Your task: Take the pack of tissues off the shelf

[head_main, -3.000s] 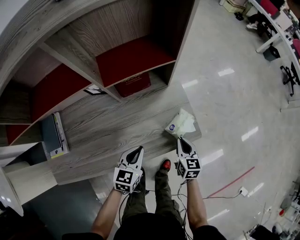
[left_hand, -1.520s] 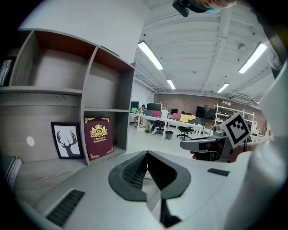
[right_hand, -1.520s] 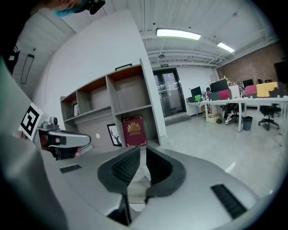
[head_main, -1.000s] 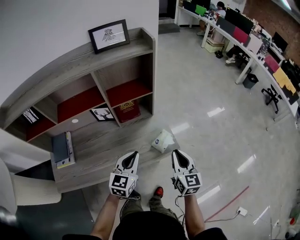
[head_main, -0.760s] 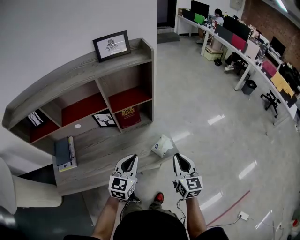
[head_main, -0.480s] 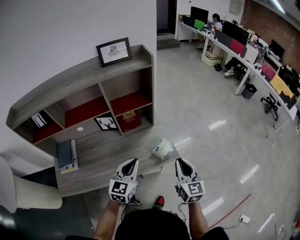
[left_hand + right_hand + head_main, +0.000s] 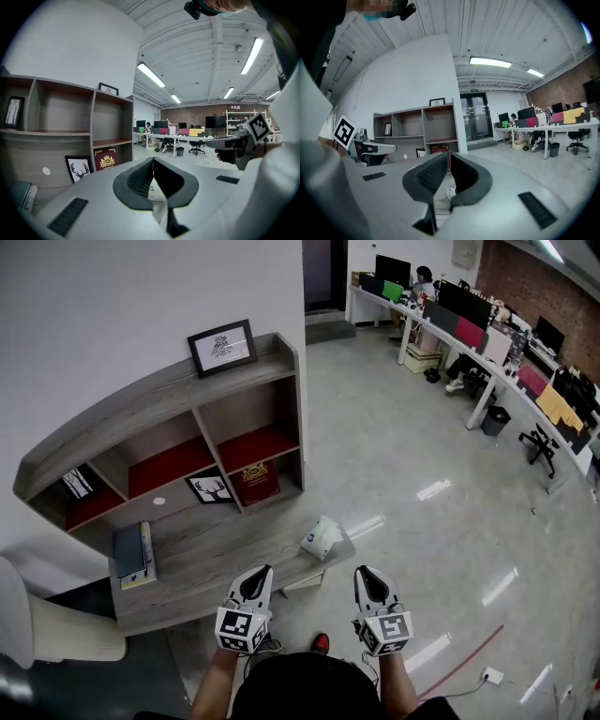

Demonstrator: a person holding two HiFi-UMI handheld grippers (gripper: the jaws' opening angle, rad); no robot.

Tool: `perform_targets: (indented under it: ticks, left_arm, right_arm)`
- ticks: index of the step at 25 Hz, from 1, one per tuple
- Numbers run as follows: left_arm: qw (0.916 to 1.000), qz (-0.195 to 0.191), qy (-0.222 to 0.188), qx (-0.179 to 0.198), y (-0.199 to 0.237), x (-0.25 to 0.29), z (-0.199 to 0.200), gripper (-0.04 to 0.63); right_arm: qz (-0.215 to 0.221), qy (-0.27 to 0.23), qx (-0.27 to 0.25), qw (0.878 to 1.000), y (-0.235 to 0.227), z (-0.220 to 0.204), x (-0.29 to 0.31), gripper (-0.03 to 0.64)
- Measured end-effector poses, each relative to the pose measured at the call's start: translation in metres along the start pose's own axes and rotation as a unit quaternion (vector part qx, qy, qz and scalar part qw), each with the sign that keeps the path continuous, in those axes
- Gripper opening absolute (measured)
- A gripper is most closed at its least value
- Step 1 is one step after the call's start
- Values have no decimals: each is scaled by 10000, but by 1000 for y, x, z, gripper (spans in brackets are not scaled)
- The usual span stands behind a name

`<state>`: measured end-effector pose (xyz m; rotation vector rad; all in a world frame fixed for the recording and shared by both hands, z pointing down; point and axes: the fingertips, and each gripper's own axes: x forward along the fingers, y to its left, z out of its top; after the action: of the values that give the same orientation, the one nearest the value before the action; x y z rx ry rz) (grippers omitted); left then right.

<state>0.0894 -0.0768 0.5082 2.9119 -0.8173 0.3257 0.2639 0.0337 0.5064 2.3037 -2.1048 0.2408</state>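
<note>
White-shelled left gripper [image 7: 262,571] and right gripper [image 7: 361,571], each with black ribbed jaw pads and a marker cube [image 7: 237,627] of black-and-white squares at the rear. The person wears dark trousers [image 7: 298,688] and a red shoe [image 7: 321,643].

1. Right gripper [image 7: 448,154] near centre; fingers [image 7: 433,174] almost together, thin slit betw. tips, nothing in it.
2. Pack of tissues [image 7: 452,191] shows low thru the gap, beyond the fingers, not touched.
3. Left gripper [image 7: 391,148] at left, w/ its marker cube [image 7: 344,132].
4. Far: shelf [image 7: 440,123] agst white wall, framed pic [image 7: 437,101] on top, red box [image 7: 438,149] in bottom right compartment.
5. Far right: glass doors [image 7: 476,117], long table [image 7: 548,125] w/ monitors [image 7: 528,112]; people seated there.
</note>
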Motion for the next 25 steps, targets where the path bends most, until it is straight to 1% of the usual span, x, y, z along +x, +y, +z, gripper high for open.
perform_targets:
  ticks: [13,25]
  left_arm:
    - [10000,-78,-23,52,-3,7,2,8]
    - [10000,-68,30,11,-1,6,-1,8]
  right_arm:
    - [-18,29,-57,10000,1,-3,1,46]
    - [-13,42,-53,10000,1,-4,3,48]
